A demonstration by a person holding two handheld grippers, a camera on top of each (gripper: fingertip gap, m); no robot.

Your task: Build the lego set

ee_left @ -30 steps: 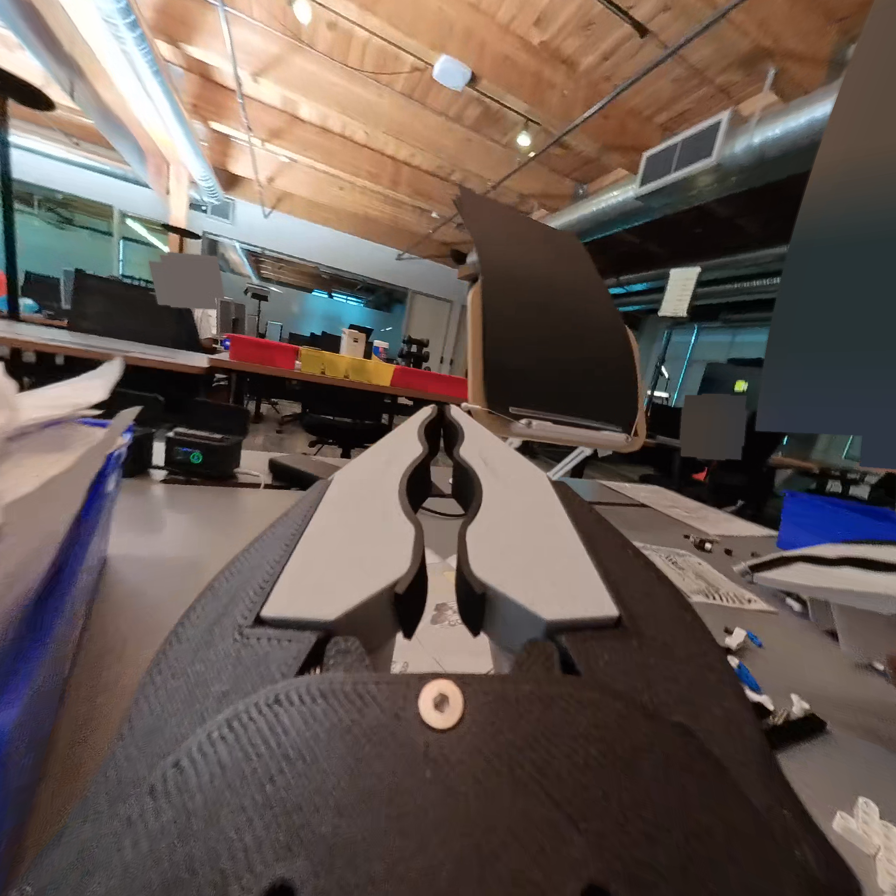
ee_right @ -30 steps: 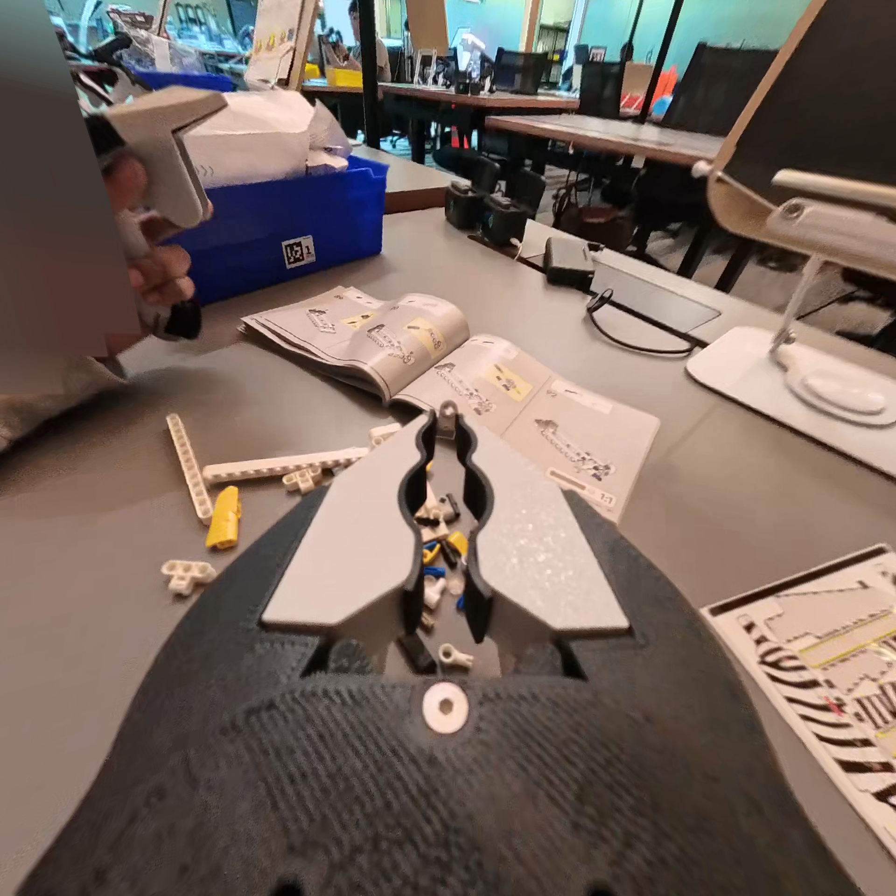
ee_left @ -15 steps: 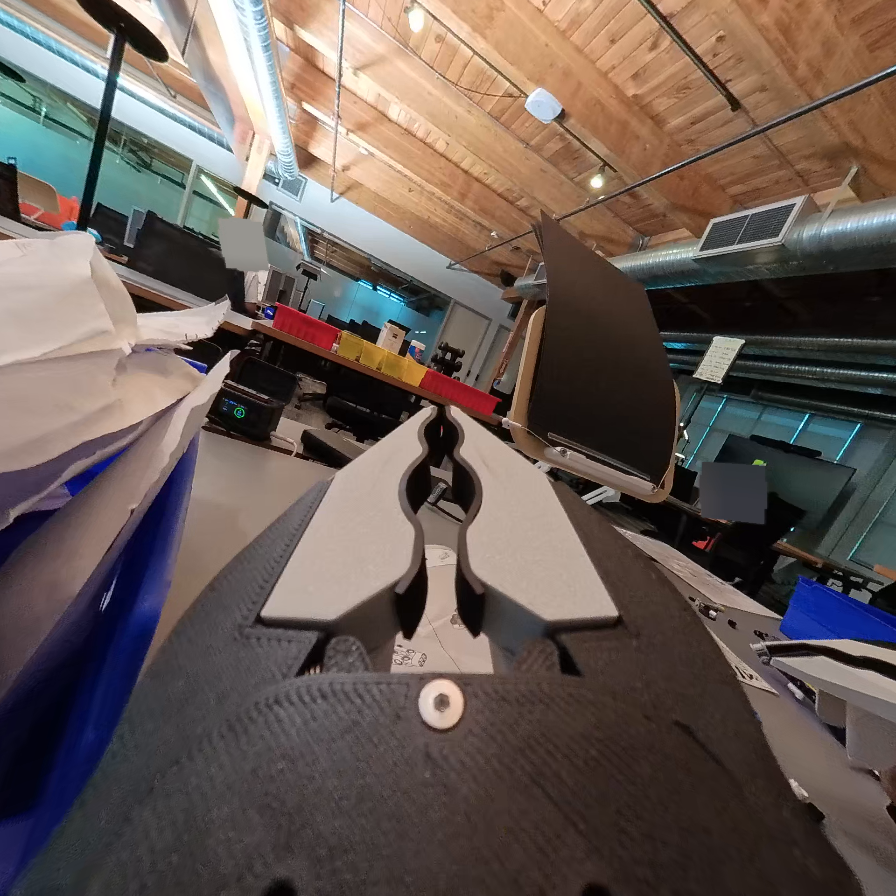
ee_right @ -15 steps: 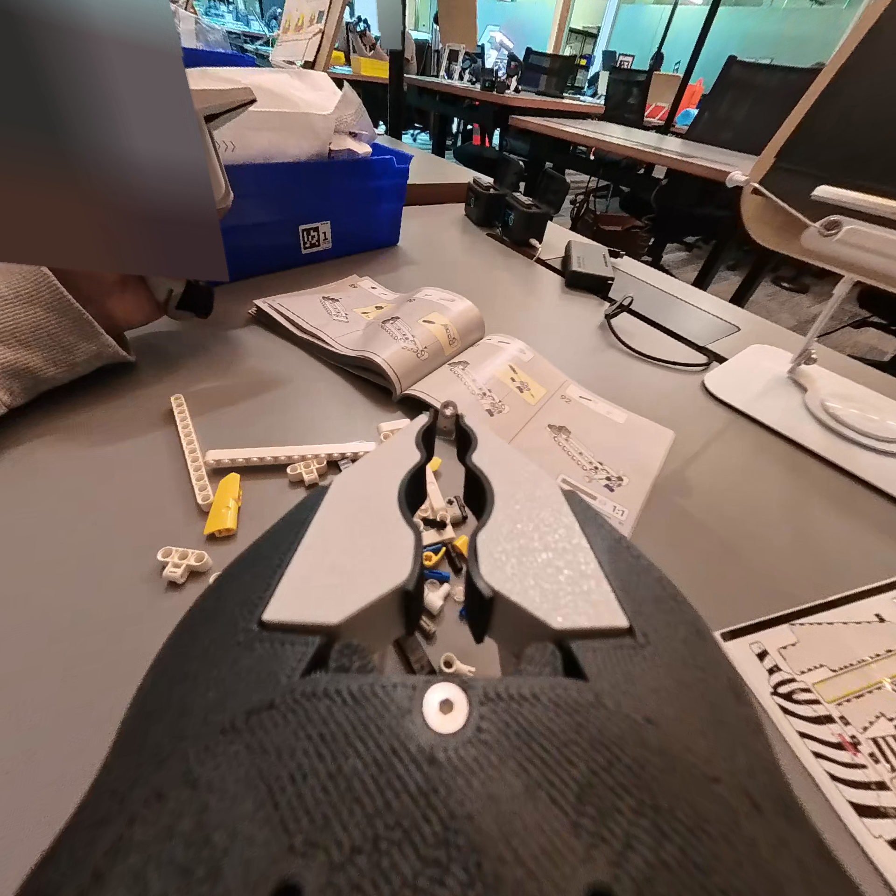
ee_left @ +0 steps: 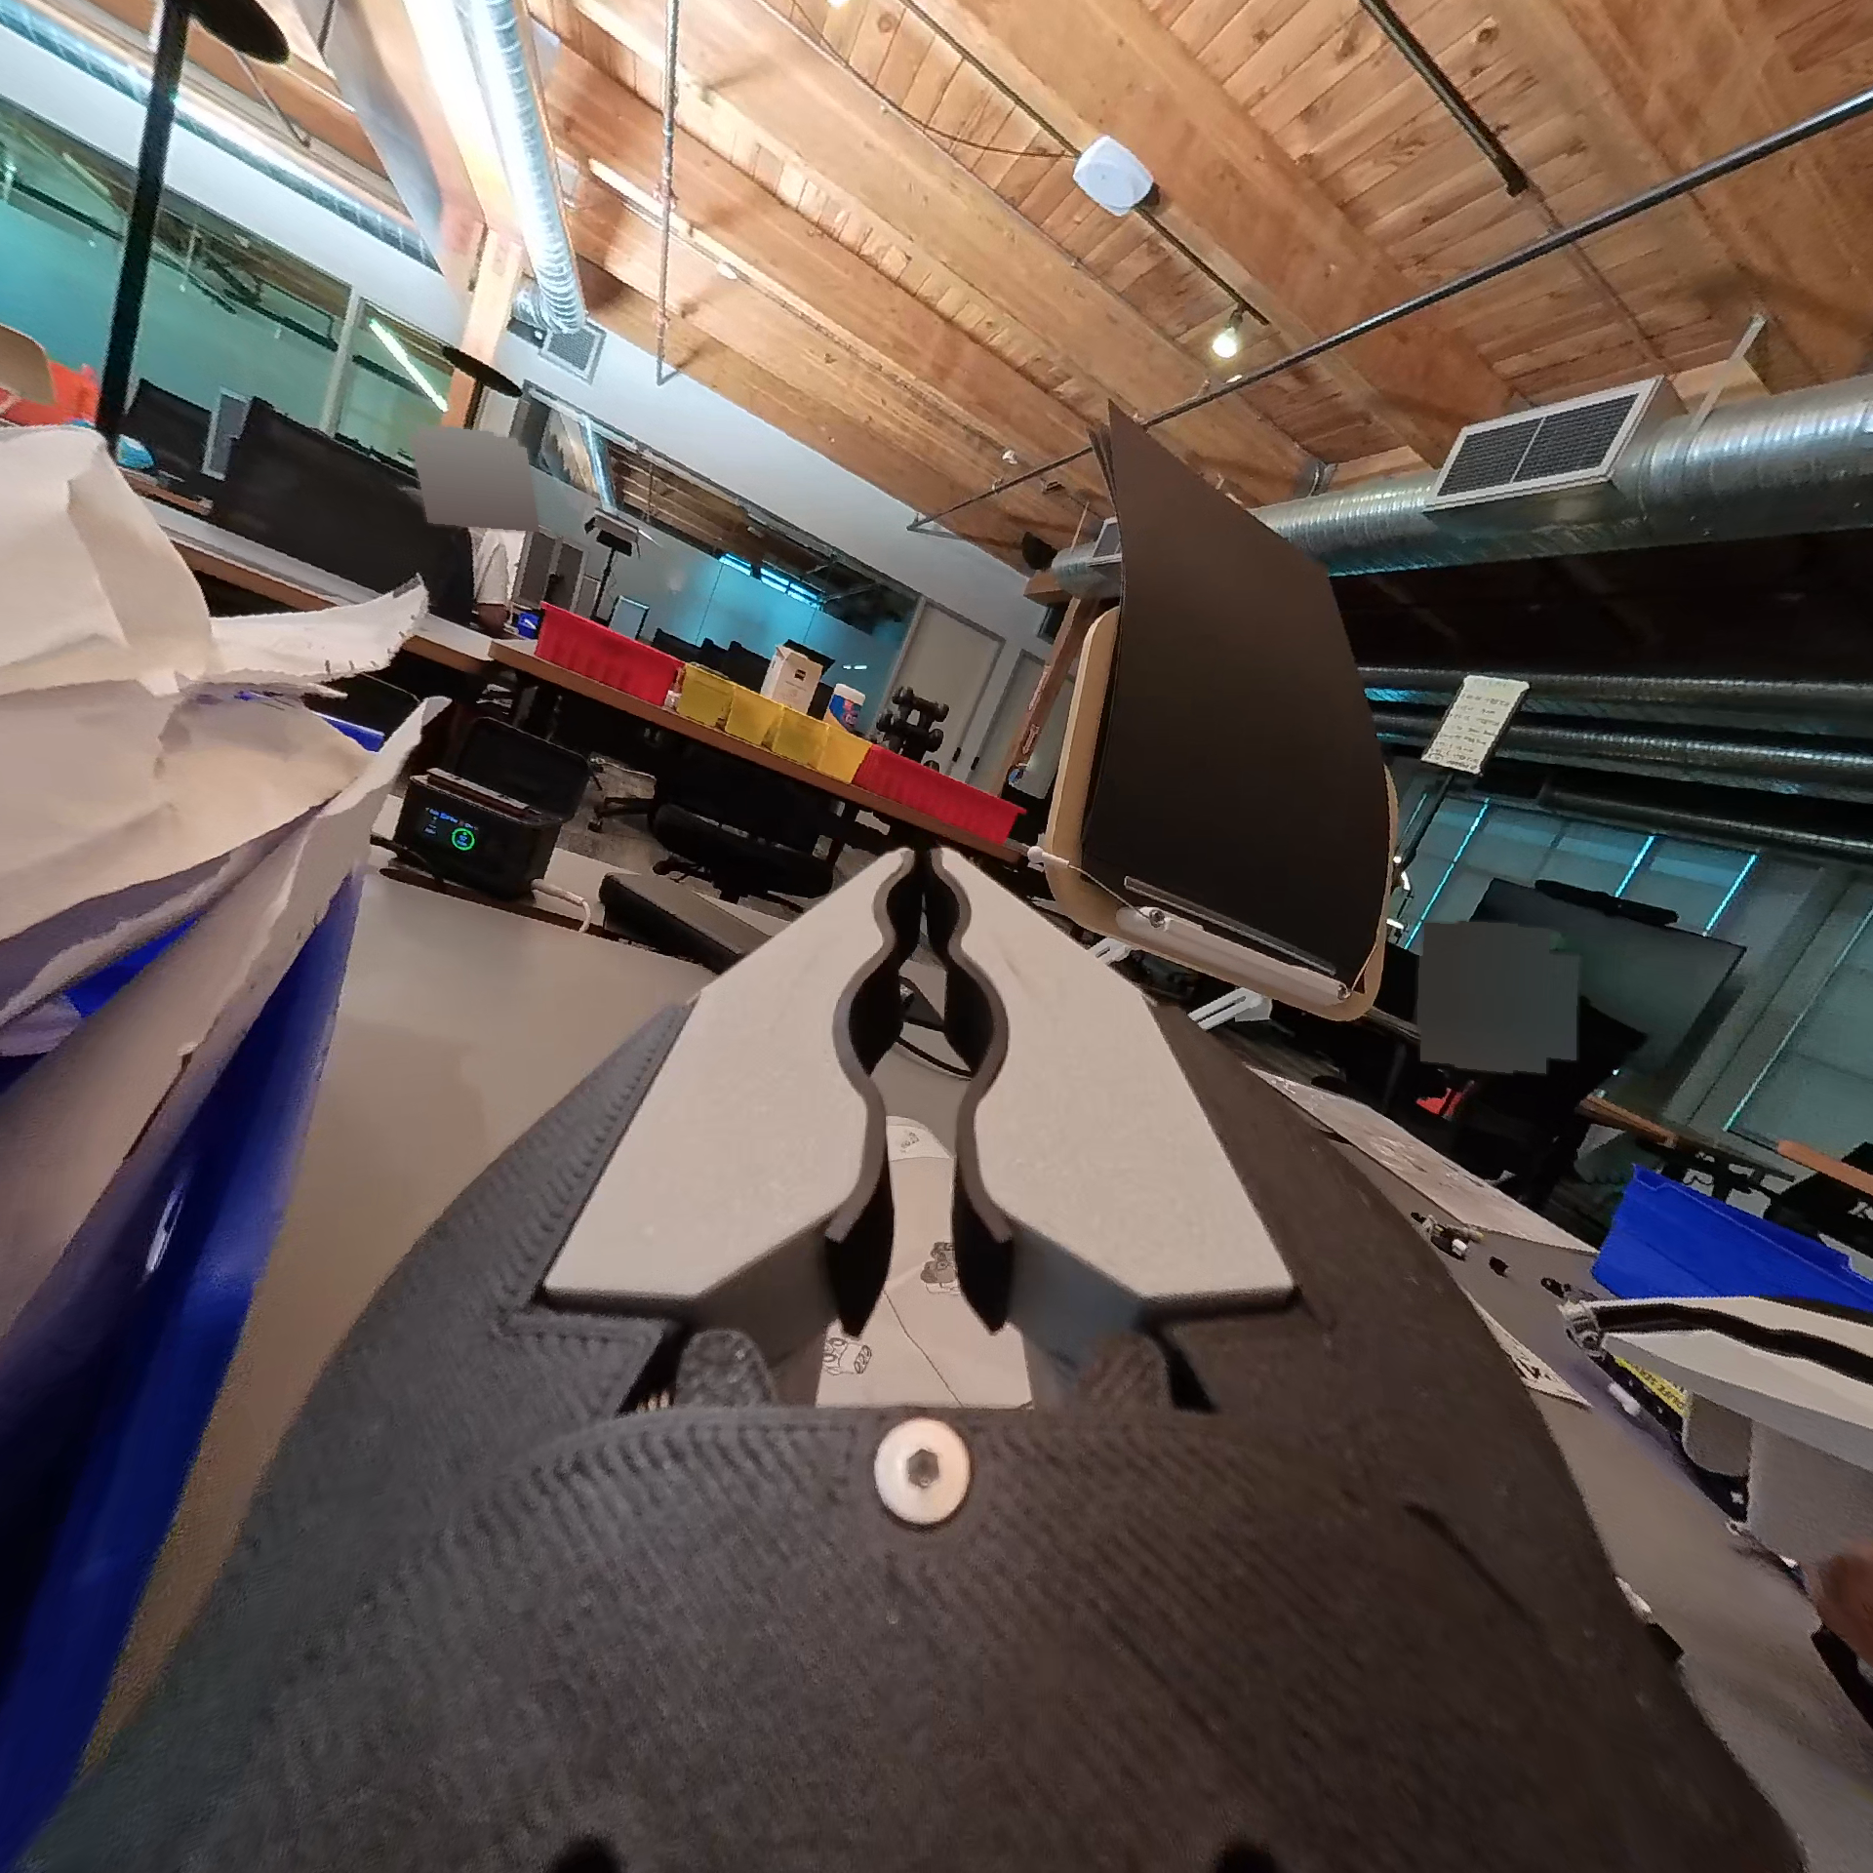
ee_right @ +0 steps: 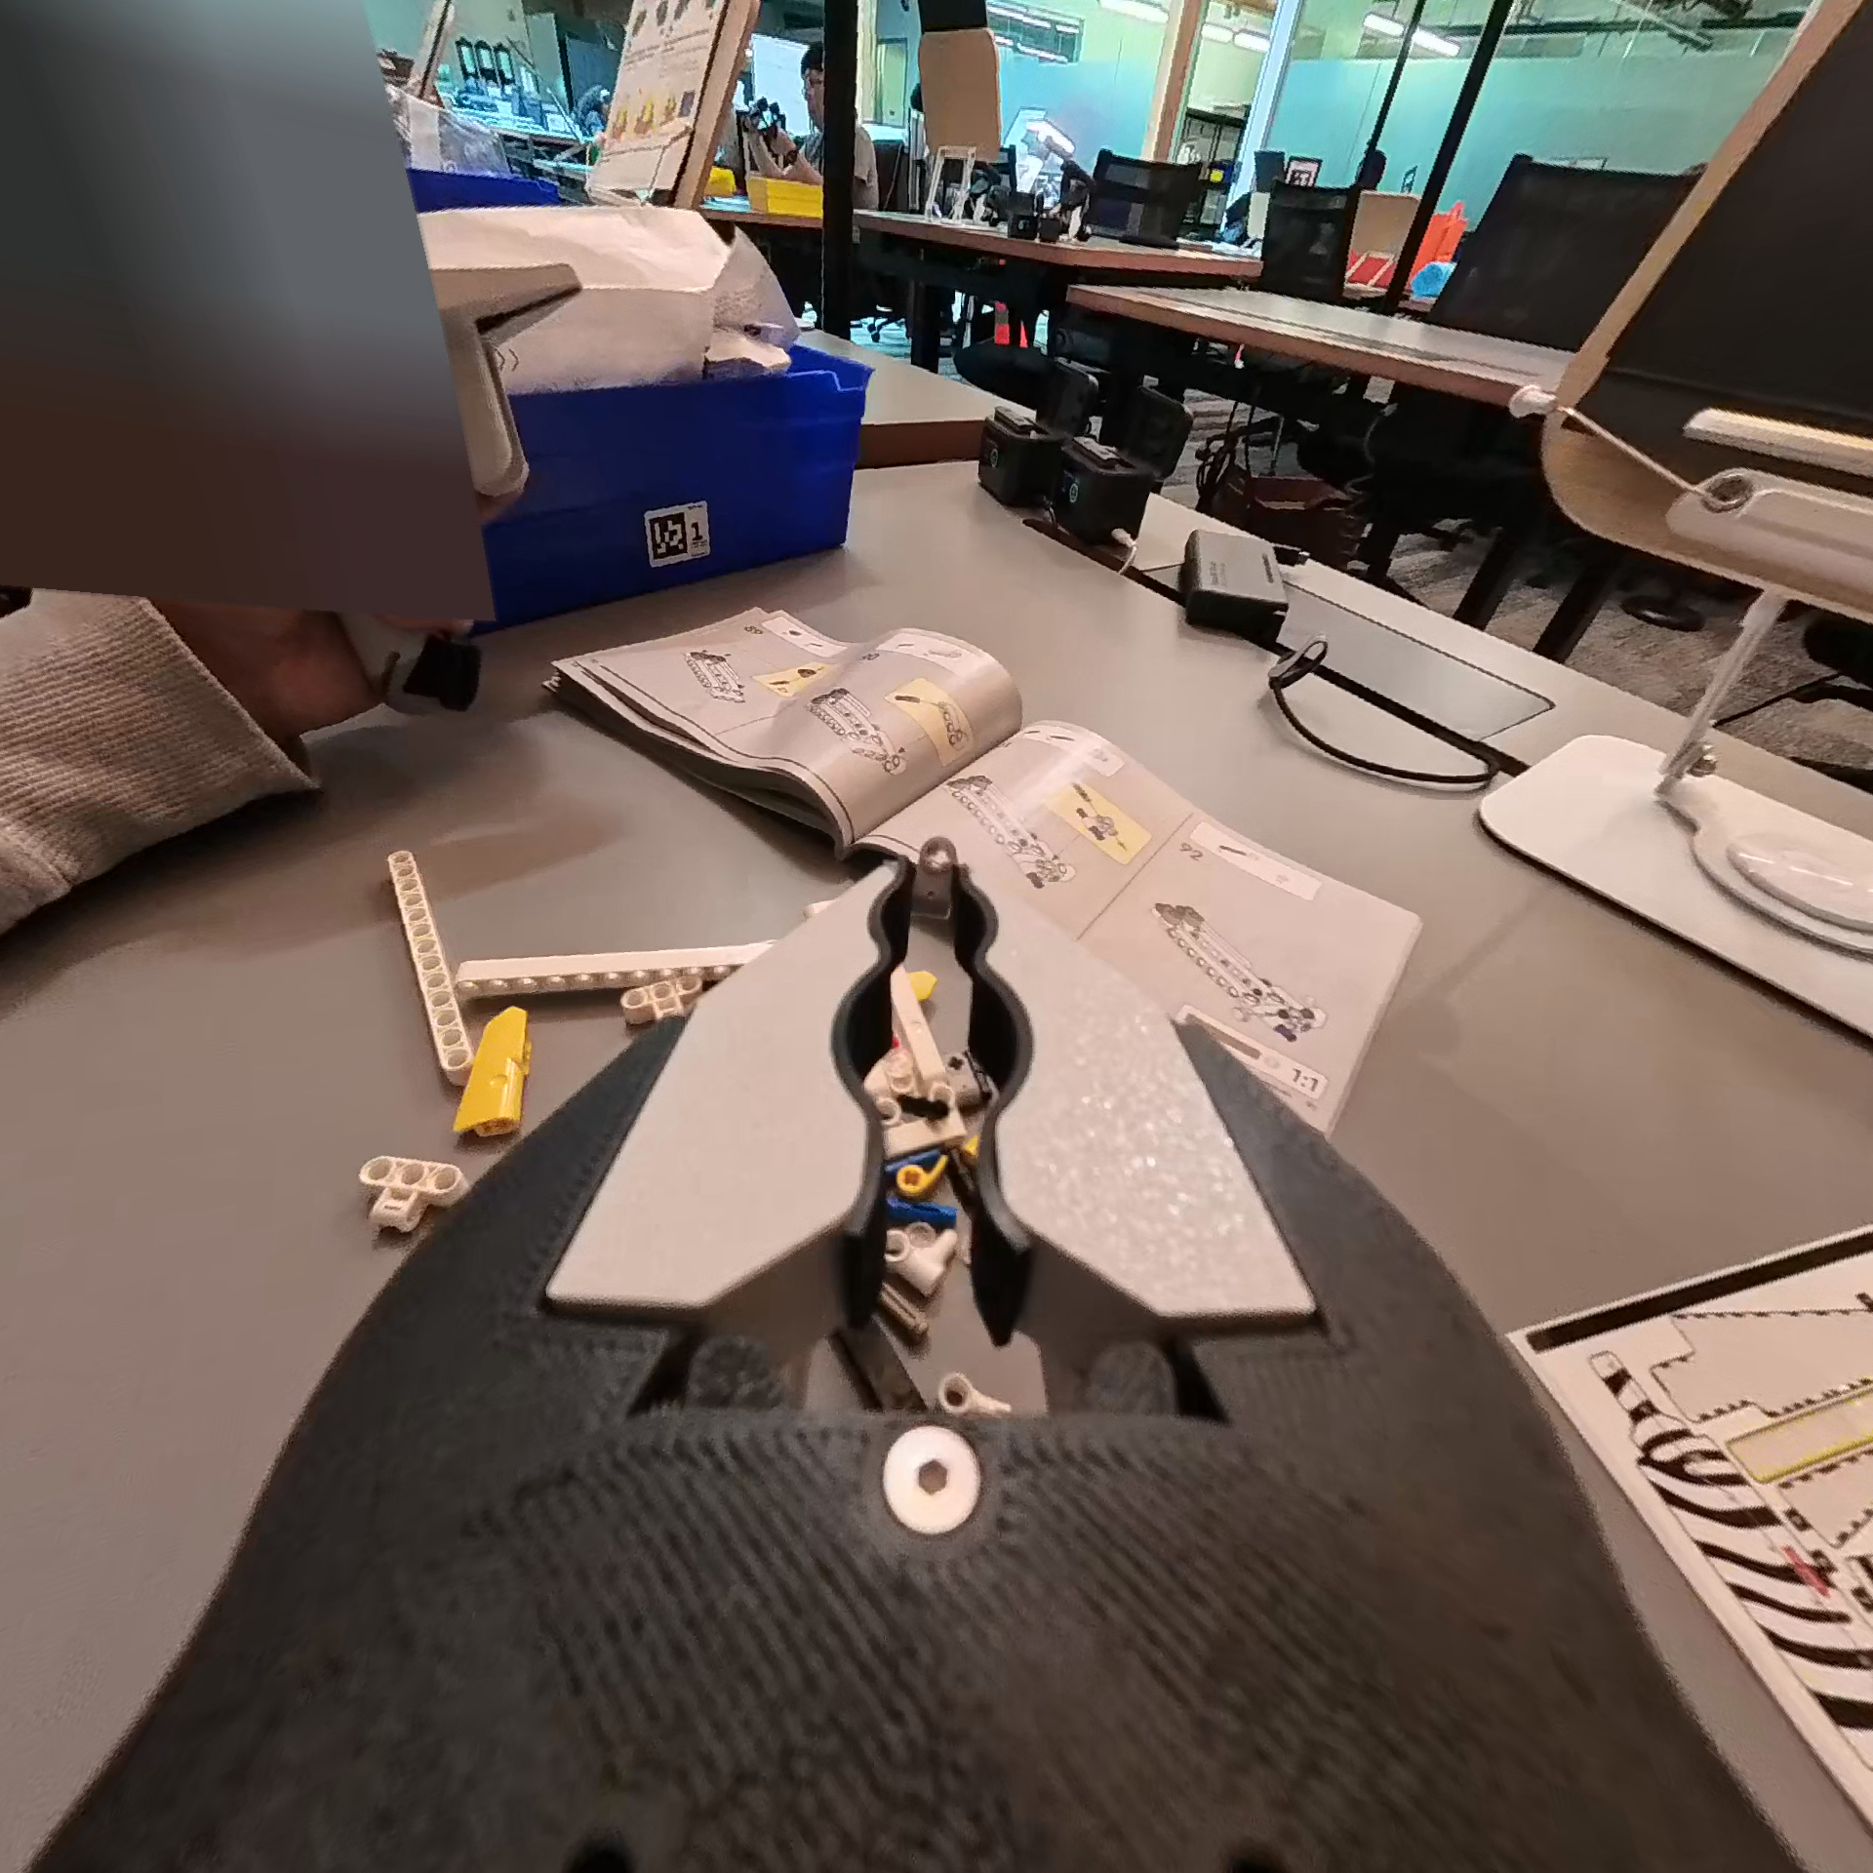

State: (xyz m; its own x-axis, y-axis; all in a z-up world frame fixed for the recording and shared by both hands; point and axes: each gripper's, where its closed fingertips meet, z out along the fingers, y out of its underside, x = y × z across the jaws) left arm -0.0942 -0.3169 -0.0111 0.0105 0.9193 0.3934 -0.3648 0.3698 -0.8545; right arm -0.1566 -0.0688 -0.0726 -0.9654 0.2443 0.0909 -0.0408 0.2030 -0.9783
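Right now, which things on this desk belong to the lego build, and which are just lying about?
Part of the build:
- open instruction booklet
- long white beams
- yellow piece
- small grey piece held in the right tongs
- pile of small parts

Lying about:
- blue bin with crumpled paper
- white stand base
- black cable
- zebra-striped sheet

left: blue bin [ee_left: 152, 1267] close | ahead: open booklet [ee_right: 912, 770] | between: bare table [ee_right: 253, 1014], scattered pieces [ee_right: 487, 1074]
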